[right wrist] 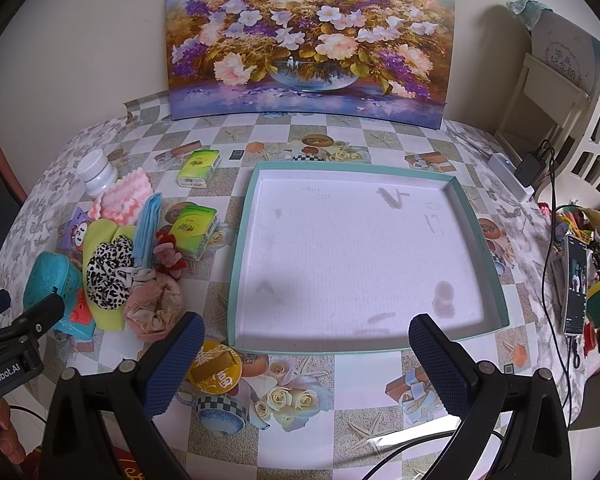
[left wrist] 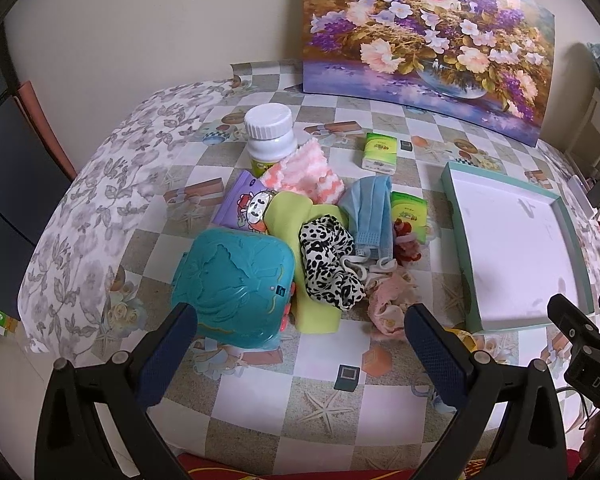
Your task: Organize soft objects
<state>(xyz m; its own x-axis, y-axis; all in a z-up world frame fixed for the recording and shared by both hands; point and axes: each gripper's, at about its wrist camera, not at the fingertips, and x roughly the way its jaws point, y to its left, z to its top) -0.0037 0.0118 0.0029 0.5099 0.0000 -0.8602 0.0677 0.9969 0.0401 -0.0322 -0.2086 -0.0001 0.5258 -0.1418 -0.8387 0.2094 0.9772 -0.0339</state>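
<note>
A heap of soft things lies left of a shallow teal-rimmed white box lid [left wrist: 456, 216] [right wrist: 244, 232]. In it are a leopard-print scrunchie [left wrist: 328, 264] [right wrist: 108, 272], a yellow-green cloth [left wrist: 288, 212] [right wrist: 104, 236], a blue face mask [left wrist: 370, 212] [right wrist: 146, 224], a pink scrunchie [left wrist: 388, 300] [right wrist: 152, 304], a red scrunchie [left wrist: 406, 244] [right wrist: 168, 256] and a pink-and-white towel [left wrist: 304, 172] [right wrist: 124, 196]. My left gripper [left wrist: 300, 328] hangs open just before the heap. My right gripper [right wrist: 306, 334] is open over the lid's near rim, holding nothing.
A teal plastic case [left wrist: 232, 284] [right wrist: 52, 284], a white pill bottle [left wrist: 269, 132] [right wrist: 97, 176], two green tissue packs [left wrist: 380, 151] [left wrist: 408, 210] and a purple cartoon pouch [left wrist: 246, 202] sit by the heap. A yellow disc [right wrist: 216, 366] lies near my right gripper. A flower painting [right wrist: 308, 36] leans on the wall; a phone [right wrist: 576, 280] and cables lie right.
</note>
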